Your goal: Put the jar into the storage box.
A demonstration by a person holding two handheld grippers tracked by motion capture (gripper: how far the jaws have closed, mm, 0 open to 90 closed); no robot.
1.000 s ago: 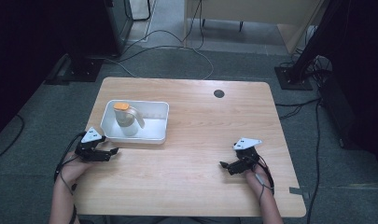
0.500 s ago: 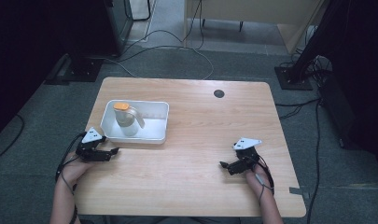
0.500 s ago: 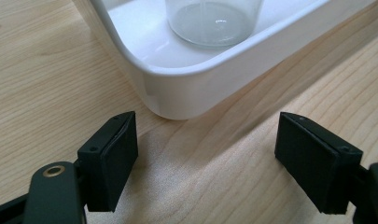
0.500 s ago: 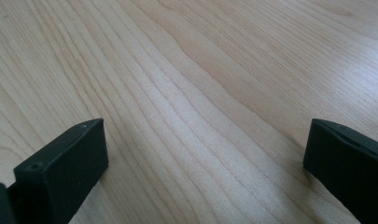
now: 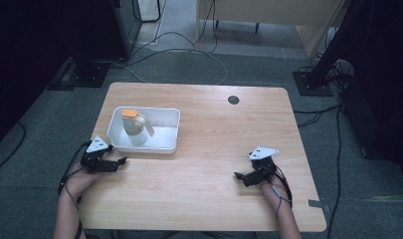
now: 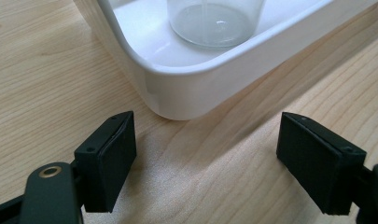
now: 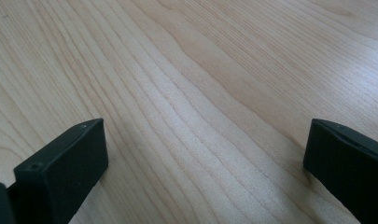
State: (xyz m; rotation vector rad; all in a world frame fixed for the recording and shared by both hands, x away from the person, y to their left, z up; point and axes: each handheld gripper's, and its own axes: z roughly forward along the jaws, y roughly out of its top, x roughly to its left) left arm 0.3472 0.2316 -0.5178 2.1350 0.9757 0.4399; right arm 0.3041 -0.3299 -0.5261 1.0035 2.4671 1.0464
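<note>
Clear plastic jug (image 5: 133, 128) with orange lid standing in a glossy white tray (image 5: 166, 143).
Left gripper (image 5: 120, 162), gaping, is resting at the tray's 7 o'clock corner; right gripper (image 5: 239, 176), also gaping, is lying on the pale wood-grain table (image 5: 209, 149) at 4 o'clock.

A clear jug (image 5: 133, 130) with an orange lid stands upright in the white tray's (image 5: 169, 117) left end.

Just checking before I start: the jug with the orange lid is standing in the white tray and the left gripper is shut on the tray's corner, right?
Not quite. The left gripper is open, near the tray corner without touching it, as the left gripper view shows. The jug does stand in the tray.
</note>
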